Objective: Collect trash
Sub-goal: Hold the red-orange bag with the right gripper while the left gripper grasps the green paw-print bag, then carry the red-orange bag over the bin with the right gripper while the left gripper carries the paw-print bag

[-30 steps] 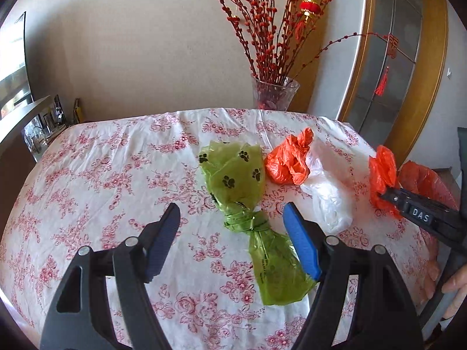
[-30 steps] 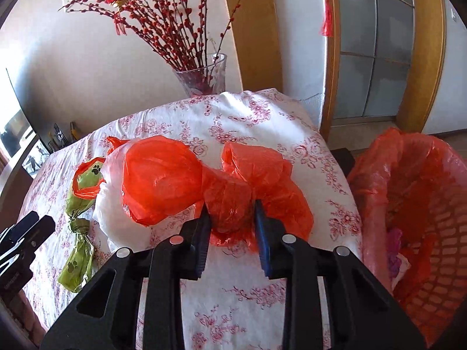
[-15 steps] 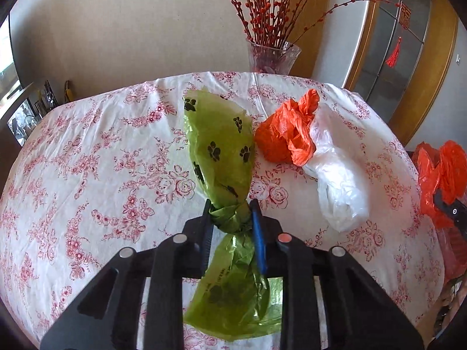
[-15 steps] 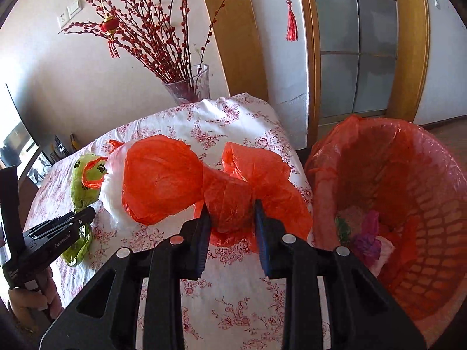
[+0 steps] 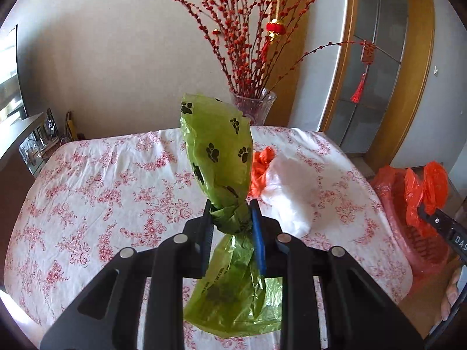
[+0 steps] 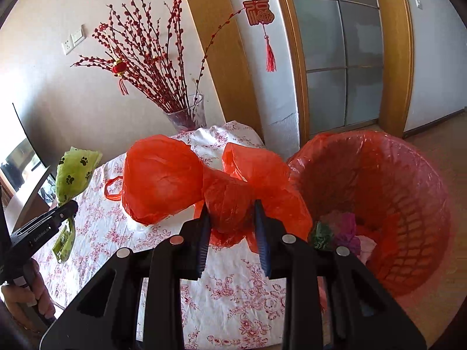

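Observation:
My left gripper [image 5: 230, 218] is shut on the knot of a green paw-print bag [image 5: 217, 151] and holds it lifted above the floral table [image 5: 102, 180]. It also shows in the right wrist view [image 6: 74, 172]. My right gripper [image 6: 232, 218] is shut on the knot of an orange bag [image 6: 163, 178], held up beside the basket [image 6: 408, 204], a pink one lined with orange plastic, right of the table. Another orange bag [image 5: 259, 172] and a white bag [image 5: 294, 192] lie on the table.
A glass vase [image 5: 254, 108] with red berry branches stands at the table's far edge. The basket [image 5: 408, 227] holds several bits of trash [image 6: 344, 233]. A shelf [image 5: 23, 143] stands at the left. A wooden door frame [image 6: 394, 58] is behind the basket.
My left gripper closed on the green bag's knot and lifted it off the table. My right gripper carried the orange bag up and right, toward the basket.

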`<state>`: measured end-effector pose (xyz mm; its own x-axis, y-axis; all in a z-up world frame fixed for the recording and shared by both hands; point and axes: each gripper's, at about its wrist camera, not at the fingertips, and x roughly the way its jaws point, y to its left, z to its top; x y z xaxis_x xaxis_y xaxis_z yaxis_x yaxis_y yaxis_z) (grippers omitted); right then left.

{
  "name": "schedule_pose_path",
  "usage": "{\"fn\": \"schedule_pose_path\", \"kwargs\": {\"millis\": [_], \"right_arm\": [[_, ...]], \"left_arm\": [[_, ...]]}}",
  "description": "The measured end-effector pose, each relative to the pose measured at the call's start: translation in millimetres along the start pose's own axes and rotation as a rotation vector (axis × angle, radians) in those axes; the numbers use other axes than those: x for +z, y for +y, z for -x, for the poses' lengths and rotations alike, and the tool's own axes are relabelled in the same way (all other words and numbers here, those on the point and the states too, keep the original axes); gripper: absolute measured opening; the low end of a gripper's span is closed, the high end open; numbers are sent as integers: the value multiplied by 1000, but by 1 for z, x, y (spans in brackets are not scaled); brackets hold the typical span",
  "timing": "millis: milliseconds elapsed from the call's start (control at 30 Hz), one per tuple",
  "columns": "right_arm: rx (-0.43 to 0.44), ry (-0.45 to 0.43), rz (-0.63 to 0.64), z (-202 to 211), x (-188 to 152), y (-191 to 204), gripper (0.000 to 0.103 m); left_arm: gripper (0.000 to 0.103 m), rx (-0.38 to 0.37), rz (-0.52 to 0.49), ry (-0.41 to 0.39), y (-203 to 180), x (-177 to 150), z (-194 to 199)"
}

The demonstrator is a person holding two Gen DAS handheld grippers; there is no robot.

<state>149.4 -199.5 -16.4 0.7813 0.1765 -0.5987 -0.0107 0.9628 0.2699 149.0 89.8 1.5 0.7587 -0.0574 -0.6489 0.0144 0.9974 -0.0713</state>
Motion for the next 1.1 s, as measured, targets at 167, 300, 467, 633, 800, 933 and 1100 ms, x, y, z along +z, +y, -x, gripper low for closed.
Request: {"fn": "schedule_pose_path", "kwargs": {"millis": [167, 300, 467, 633, 800, 933, 1100], "right_arm": [[-26, -35, -18, 14, 1, -12, 29], [-38, -63, -40, 27, 2, -22, 29], [-51, -89, -67, 42, 3, -37, 29], [-62, -107, -83, 53, 4, -46, 29], [-75, -119, -97, 60, 3, -56, 29], [-87, -123, -107, 63, 1, -63, 29], [-98, -124, -117, 67, 0, -72, 29]], "left_arm": [[25, -80, -56, -25, -32, 4, 16], [25, -150, -102, -29, -58, 3, 23], [25, -222, -162, -38, -89, -2, 27], [25, -267, -200, -36, -112, -7, 26], [25, -289, -222, -30, -128, -10, 24], [25, -301, -235, -25, -138, -11, 21], [25, -312, -249, -19, -149, -12, 16]]}}
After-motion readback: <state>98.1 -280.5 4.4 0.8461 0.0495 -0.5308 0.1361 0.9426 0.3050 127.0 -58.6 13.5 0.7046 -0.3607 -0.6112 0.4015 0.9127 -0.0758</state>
